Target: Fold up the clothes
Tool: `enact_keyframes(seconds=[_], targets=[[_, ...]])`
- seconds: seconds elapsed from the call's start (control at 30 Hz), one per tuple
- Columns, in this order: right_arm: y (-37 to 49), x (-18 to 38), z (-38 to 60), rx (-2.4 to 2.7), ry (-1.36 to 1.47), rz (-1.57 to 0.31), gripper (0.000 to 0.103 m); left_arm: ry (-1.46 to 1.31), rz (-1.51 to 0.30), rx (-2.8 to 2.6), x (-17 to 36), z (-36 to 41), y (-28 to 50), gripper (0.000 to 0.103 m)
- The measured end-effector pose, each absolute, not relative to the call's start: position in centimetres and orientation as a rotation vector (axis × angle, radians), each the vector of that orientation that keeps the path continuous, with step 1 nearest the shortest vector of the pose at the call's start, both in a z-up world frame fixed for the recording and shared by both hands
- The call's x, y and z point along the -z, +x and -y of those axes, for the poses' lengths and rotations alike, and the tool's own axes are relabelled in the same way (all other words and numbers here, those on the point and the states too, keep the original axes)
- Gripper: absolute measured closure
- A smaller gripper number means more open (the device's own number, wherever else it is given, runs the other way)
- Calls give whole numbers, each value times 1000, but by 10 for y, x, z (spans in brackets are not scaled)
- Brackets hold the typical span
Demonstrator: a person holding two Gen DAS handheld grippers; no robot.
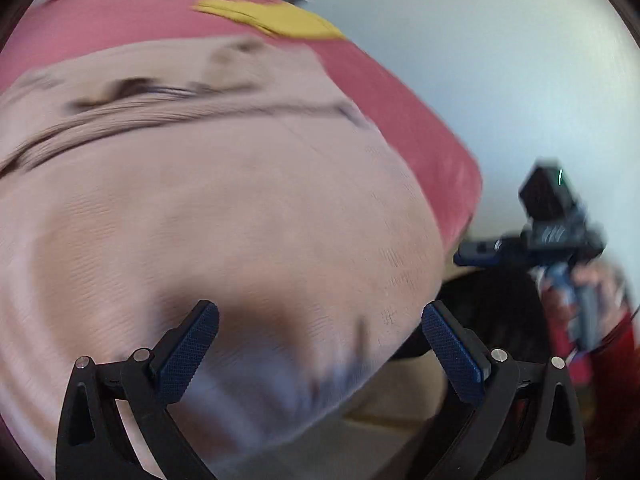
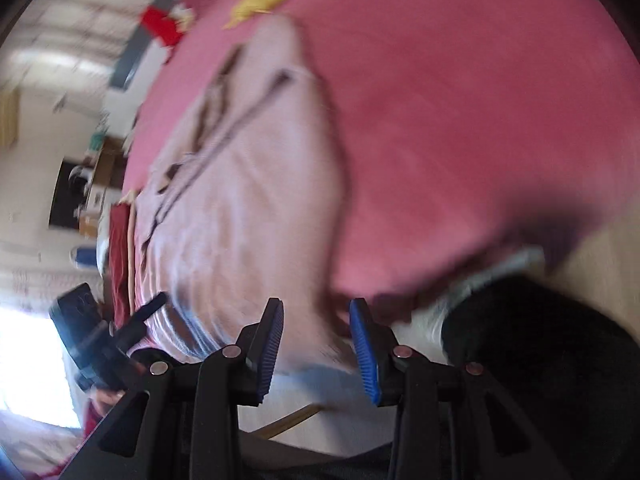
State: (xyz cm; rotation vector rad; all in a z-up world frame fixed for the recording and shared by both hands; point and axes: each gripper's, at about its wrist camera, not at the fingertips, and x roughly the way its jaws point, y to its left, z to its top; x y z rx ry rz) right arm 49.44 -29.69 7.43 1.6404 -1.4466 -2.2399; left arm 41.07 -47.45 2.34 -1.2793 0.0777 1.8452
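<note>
Pale pink garment [image 1: 224,208]: ribbed knit, lying spread on a rose-pink bed cover [image 1: 400,92], directly ahead of and beneath both grippers. Dark creases and a seam line cross its far part. Both views are blurred.

Left gripper [image 1: 320,344]: jaws wide apart, nothing between the pads; the garment's near edge lies just beyond the fingertips.

Right gripper [image 2: 316,344]: jaws partly apart, blue pads not pressing on cloth; the garment's near edge shows in the gap beyond them, though contact cannot be told through the blur.

Yellow strip [image 1: 268,20]: on the bed cover past the garment's far edge.

Dark rounded object [image 2: 540,344]: low and to the right of the right gripper, below the cover's edge; identity unclear.

Red cloth [image 2: 118,260]: off the garment's side, left of the right gripper.

White wall [image 1: 500,60]: beyond the bed, ahead and right of the left gripper.
</note>
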Motion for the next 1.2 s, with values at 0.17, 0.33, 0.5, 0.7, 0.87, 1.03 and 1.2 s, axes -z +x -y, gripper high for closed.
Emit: enact_keyframes(seconds=[0.17,0.33,0.5,0.7,0.87,1.03,1.2], targets=[[490,-52,318,1978,1490,1680,67,-1259,-415,-1987,2,477,410,1],[455,-62,345,1938,1408,1575,67,-1221,-561,-2034,11,501,408,1],[486,-70,307,2119,1437,1684,67,-1209,-580,-2030,14,509,405,1],[507,-25,314,2027,1590,1806,67,-1206,-542,-2039,11,517,396,3],[488,-30,346,1905,1496,1782,67,-1212,-513,-2036,8,529,390,4],[445,-69,377,1962,1384,1577,67,-1218,-484,-2055,6,526,410,4],[424,-54,384,1965,1452,1550,67,-1214,-466,-2052,6,529,411,4]])
